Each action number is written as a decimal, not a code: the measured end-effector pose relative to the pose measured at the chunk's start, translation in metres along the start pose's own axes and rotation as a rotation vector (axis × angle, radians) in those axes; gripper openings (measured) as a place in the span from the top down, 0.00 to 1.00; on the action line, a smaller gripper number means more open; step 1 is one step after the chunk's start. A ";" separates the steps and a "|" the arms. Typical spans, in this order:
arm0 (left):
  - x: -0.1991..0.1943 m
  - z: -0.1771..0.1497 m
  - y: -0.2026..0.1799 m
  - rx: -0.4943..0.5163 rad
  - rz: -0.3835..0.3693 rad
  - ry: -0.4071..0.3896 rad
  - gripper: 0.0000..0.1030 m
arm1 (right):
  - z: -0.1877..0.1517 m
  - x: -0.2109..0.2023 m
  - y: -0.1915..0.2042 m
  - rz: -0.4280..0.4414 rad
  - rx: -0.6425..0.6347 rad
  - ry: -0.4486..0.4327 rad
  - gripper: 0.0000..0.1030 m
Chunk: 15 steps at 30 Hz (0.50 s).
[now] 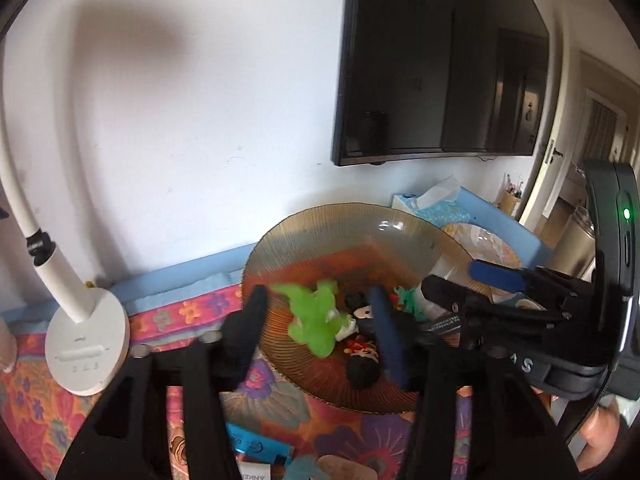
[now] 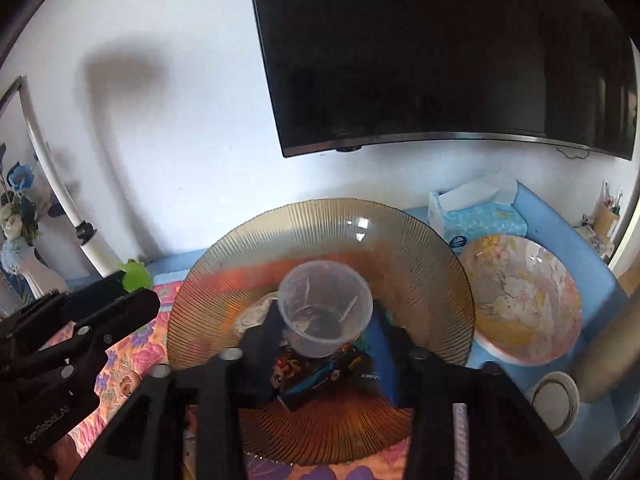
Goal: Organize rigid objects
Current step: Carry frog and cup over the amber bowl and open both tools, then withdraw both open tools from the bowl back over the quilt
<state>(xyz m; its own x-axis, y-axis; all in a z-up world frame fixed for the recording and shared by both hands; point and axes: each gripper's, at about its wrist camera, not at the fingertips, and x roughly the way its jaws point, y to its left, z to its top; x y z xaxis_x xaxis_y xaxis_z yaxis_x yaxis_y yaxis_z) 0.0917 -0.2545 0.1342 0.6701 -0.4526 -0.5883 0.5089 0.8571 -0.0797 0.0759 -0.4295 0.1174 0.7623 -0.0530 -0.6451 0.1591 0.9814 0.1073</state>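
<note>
A ribbed amber glass plate (image 1: 320,232) (image 2: 248,240) lies on the flowered cloth with small toys in it. My left gripper (image 1: 316,326) hangs over its near side, open. A blurred green toy (image 1: 318,318) (image 2: 136,276) sits between the fingers, and neither pad presses it. A black figure (image 1: 362,372) and a teal toy (image 1: 408,298) lie beside it. My right gripper (image 2: 326,344) (image 1: 460,284) is open over the plate's middle, with a clear plastic cup (image 2: 326,312) between its fingers, mouth towards the camera. Under the cup lies a dark printed pack (image 2: 320,374).
A white lamp base (image 1: 86,344) stands left of the plate, near the wall. A tissue box (image 2: 476,216), a flowered bowl (image 2: 524,300), a tape roll (image 2: 554,400) and a metal tumbler (image 1: 572,240) crowd the right. A wall television (image 2: 440,52) hangs above. A flower vase (image 2: 16,216) stands far left.
</note>
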 end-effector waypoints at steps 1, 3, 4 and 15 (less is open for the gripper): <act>-0.006 -0.001 0.005 -0.025 -0.002 -0.012 0.20 | -0.003 -0.002 0.001 -0.001 -0.004 -0.009 0.35; -0.020 -0.005 0.015 -0.053 0.014 -0.049 0.16 | -0.009 -0.011 0.005 0.038 -0.023 -0.014 0.35; -0.029 -0.008 0.021 -0.065 0.028 -0.052 0.16 | -0.014 -0.017 0.009 0.057 -0.035 -0.017 0.35; -0.135 -0.069 0.082 -0.187 0.161 -0.044 0.14 | -0.079 -0.080 0.076 0.215 -0.174 -0.030 0.17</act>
<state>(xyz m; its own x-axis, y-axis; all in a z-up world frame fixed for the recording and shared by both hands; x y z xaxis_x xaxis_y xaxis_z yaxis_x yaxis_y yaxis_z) 0.0058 -0.1058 0.1519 0.7595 -0.3132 -0.5701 0.2877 0.9478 -0.1374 -0.0227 -0.3363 0.1177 0.7857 0.1565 -0.5985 -0.1164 0.9876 0.1054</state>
